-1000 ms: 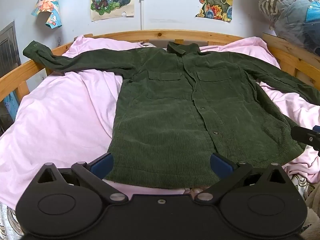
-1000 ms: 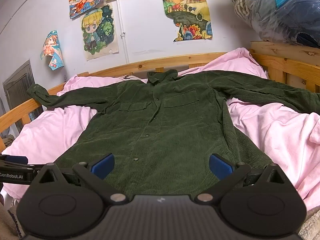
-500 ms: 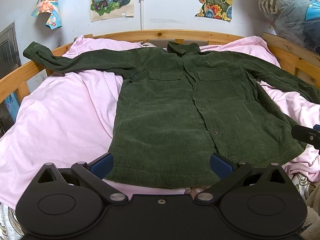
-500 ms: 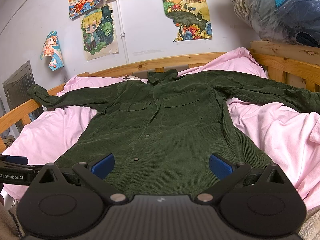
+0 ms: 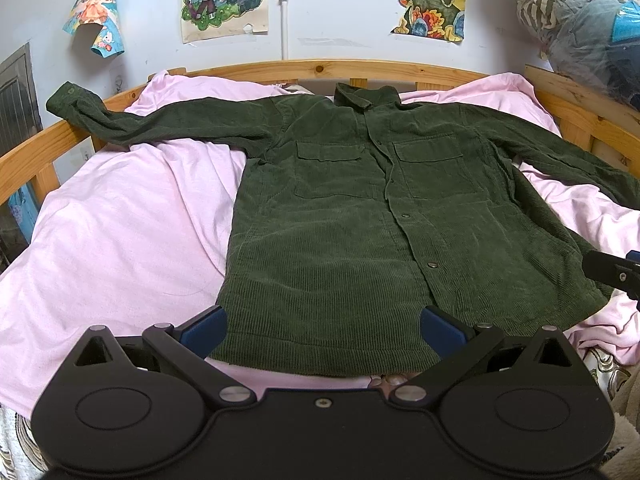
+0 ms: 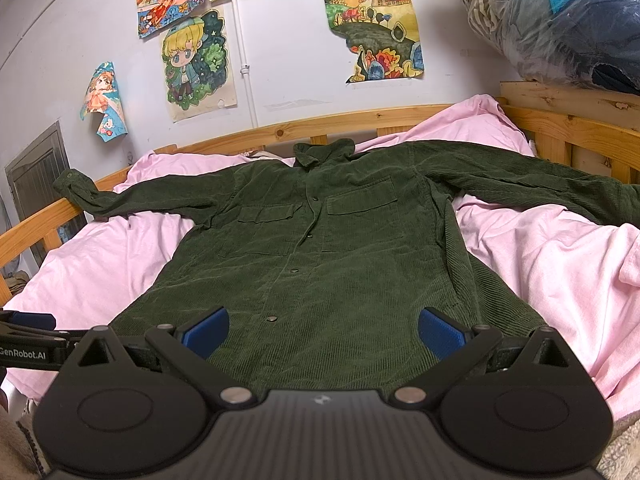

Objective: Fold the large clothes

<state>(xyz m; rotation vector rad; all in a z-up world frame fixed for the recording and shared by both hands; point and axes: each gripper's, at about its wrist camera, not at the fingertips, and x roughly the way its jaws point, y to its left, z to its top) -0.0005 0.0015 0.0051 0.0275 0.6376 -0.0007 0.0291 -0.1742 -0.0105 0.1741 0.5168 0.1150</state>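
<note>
A dark green corduroy shirt [image 5: 360,216] lies flat and buttoned, front up, on a pink sheet, collar at the far end and both sleeves spread out sideways; it also shows in the right wrist view [image 6: 328,264]. Its left sleeve cuff [image 5: 70,100] hangs over the wooden bed rail. My left gripper [image 5: 324,330] is open and empty, hovering just before the shirt's hem near its left corner. My right gripper [image 6: 324,332] is open and empty over the hem's right part. Each gripper shows at the edge of the other's view.
The pink sheet [image 5: 120,232] covers a bed with a curved wooden rail [image 5: 320,67] around it. Posters hang on the wall behind. A plastic bag of clothes [image 6: 560,20] sits at the upper right. Beige fabric lies at the near right edge.
</note>
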